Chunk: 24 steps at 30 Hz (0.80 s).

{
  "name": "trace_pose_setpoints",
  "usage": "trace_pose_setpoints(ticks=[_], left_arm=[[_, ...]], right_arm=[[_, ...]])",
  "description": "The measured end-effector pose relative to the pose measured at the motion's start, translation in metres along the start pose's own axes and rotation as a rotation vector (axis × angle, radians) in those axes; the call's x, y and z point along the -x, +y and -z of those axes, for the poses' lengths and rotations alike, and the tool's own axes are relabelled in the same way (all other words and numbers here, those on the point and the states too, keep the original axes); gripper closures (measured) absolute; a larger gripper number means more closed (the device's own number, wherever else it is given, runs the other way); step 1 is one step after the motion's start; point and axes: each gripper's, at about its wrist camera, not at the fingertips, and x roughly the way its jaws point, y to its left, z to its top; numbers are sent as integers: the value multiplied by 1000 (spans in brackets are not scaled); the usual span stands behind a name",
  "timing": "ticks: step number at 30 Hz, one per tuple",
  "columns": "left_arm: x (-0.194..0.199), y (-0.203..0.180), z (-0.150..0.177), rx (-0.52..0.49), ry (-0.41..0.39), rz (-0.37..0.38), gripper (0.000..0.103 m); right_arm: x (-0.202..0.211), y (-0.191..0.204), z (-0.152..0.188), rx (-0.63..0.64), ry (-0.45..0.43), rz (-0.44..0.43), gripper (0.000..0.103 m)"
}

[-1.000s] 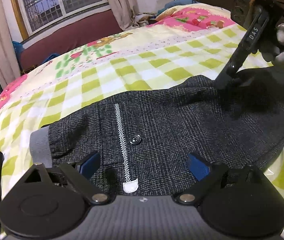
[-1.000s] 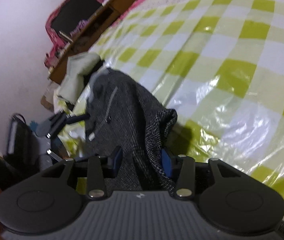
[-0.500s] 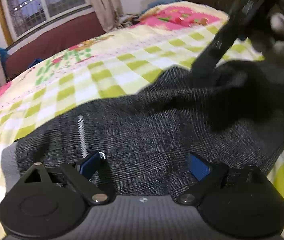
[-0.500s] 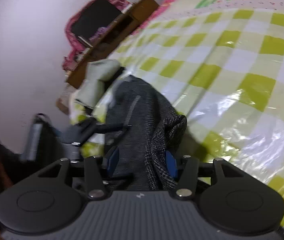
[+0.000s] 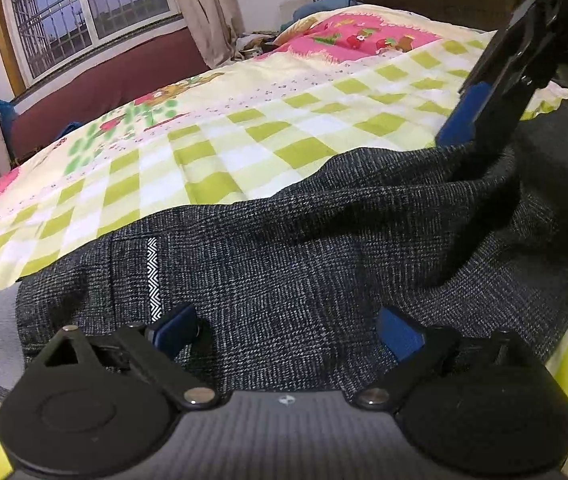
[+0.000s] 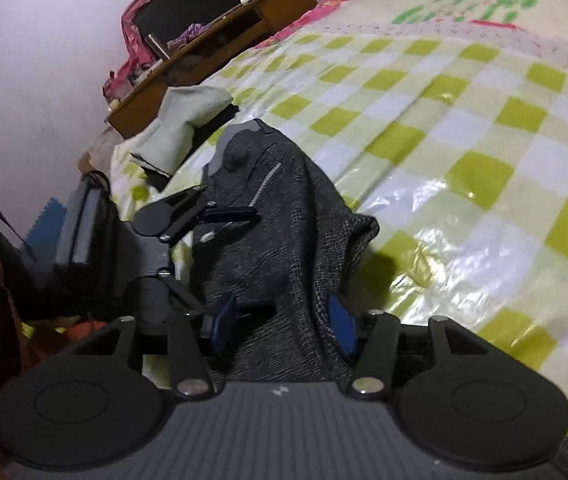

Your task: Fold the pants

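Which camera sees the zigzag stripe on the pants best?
The left wrist view. The black-and-white zigzag stripe on the pants sits close and sharp, just above the left gripper. The right wrist view shows it only as a thin, far-off pale line.

The dark charcoal woven pants (image 5: 324,264) show a fine grey-flecked check, a pale grey waistband (image 5: 2,336) and a narrow black-and-white zigzag trim strip (image 5: 152,276). The glossy bed cover (image 6: 484,140) is checked lime green, white and cream, with pink cartoon-print patches (image 5: 356,36). Black grippers carry blue pads (image 5: 398,334).
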Motion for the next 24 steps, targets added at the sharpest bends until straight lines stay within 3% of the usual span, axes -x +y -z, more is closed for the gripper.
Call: trace_pose_setpoints(ticks=[9,12,15,18,22,24], left_arm=[[-2,0,2,8,-6,3,0],[-4,2,2,26,-6,14,0],[-1,0,2,23,-13,10,0],[5,2,1,34,-46,10,0],[22,2,-12,67,-154,27,0],[24,-3,-24,70,-198,54,0]], right_arm=[[4,11,2,4,23,-39,47],[-13,11,5,19,97,18,47],[-11,5,1,21,52,27,49],[8,-18,-3,-18,-38,102,50],[20,-67,10,-155,-21,232,48],[30,-88,26,-255,-39,193,48]])
